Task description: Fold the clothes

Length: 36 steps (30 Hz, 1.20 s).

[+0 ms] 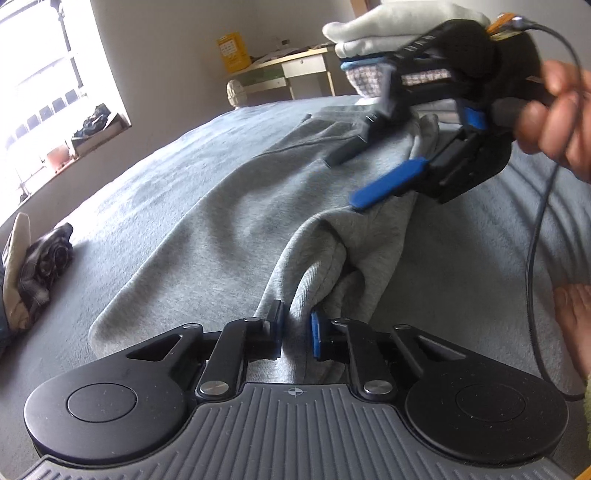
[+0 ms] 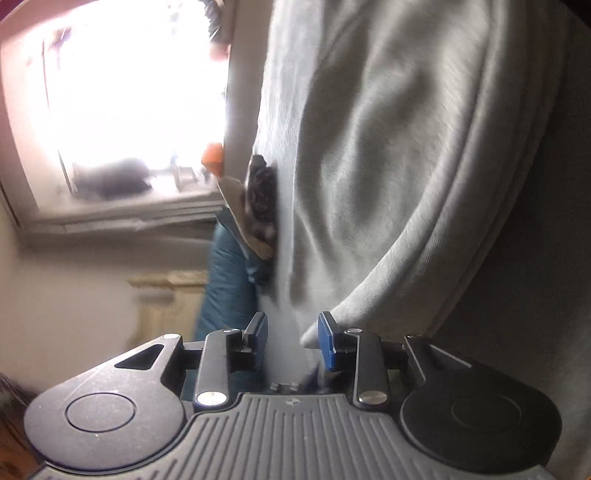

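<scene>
A: Our left hand-held gripper (image 1: 295,334) has its black-and-blue jaws drawn nearly together, and a bunched fold of the soft grey sweatshirt-fabric garment (image 1: 221,221) is pinched between the pads.

B: Agreed, that one has a firm bite on it. In the left wrist view our right hand-held gripper (image 1: 354,177) hangs over the far part of the same garment, jaws parted, the blue finger tip down at the cloth. A bare hand (image 1: 554,110) grips its handle and a dark cable (image 1: 535,240) trails from it.

A: In its own view the pads stand apart; an edge of grey cloth lies beside the right-hand pad (image 2: 327,341), but we cannot see it squeezed.

B: So we call it open. The garment lies spread along the pale blue-grey bed cover (image 1: 147,177), one end lifted into our left jaws.

A: Counting: two grippers, one grey garment and one stack of folded clothes (image 1: 388,33) at the far end of the bed.

B: Plus one crumpled dark patterned pile of cloth (image 1: 44,266) at the bed's left edge, and one light wooden desk (image 1: 295,66) by the wall.
</scene>
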Motion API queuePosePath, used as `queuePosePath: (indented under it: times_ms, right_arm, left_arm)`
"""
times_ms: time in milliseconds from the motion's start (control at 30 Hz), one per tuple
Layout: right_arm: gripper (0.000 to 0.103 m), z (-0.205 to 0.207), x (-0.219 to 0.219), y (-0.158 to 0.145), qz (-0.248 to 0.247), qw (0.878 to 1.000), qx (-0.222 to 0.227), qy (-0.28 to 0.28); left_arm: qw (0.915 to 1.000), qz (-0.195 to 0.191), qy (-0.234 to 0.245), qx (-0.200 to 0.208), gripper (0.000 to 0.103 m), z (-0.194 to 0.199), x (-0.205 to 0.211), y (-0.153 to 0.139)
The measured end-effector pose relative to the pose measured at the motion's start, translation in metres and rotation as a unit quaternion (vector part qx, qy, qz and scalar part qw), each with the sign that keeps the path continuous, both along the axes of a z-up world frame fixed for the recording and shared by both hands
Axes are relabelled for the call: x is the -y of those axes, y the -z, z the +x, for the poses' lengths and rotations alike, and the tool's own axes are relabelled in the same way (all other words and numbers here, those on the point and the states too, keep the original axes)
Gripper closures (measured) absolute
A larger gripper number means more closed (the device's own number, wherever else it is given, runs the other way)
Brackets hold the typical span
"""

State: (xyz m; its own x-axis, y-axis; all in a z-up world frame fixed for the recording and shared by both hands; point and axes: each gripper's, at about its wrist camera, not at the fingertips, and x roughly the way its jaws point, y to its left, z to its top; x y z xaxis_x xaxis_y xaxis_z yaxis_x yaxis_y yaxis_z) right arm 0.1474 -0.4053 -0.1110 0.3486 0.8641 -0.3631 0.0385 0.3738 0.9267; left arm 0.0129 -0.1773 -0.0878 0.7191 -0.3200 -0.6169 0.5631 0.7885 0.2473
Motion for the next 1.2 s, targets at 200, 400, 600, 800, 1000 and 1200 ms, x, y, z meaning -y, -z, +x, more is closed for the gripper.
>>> queuePosePath:
  times_ms: [200,400,600,800,1000,1200]
  right_arm:
    - [0.063,-0.038,-0.064,-0.056,-0.290,0.923,0.217,-0.131]
    - [0.066,-0.058,-0.092,-0.045,-0.419,0.849,0.278,-0.160]
    - [0.099,-0.062,-0.076,-0.050,-0.408,0.860,0.269,-0.150]
    - [0.100,-0.075,-0.068,-0.063,-0.390,0.853,0.297,-0.179]
    - [0.099,-0.084,-0.082,-0.045,-0.426,0.804,0.328,-0.254]
    - [0.097,-0.083,-0.071,-0.065,-0.389,0.820,0.341,-0.246]
  left_arm:
    - [0.9975,-0.053,-0.028,-0.037,0.094,0.012,-0.010,-0.006]
    - [0.9951,-0.081,-0.034,-0.045,0.094,0.010,-0.019,-0.013]
    - [0.9946,-0.085,-0.029,-0.051,0.092,0.014,-0.019,-0.015]
    - [0.9954,-0.069,-0.037,-0.055,0.093,0.023,-0.014,-0.011]
    - [0.9799,-0.158,-0.079,-0.093,0.096,0.031,-0.032,-0.021]
    - [0.9815,-0.154,-0.077,-0.084,0.097,0.026,-0.028,-0.019]
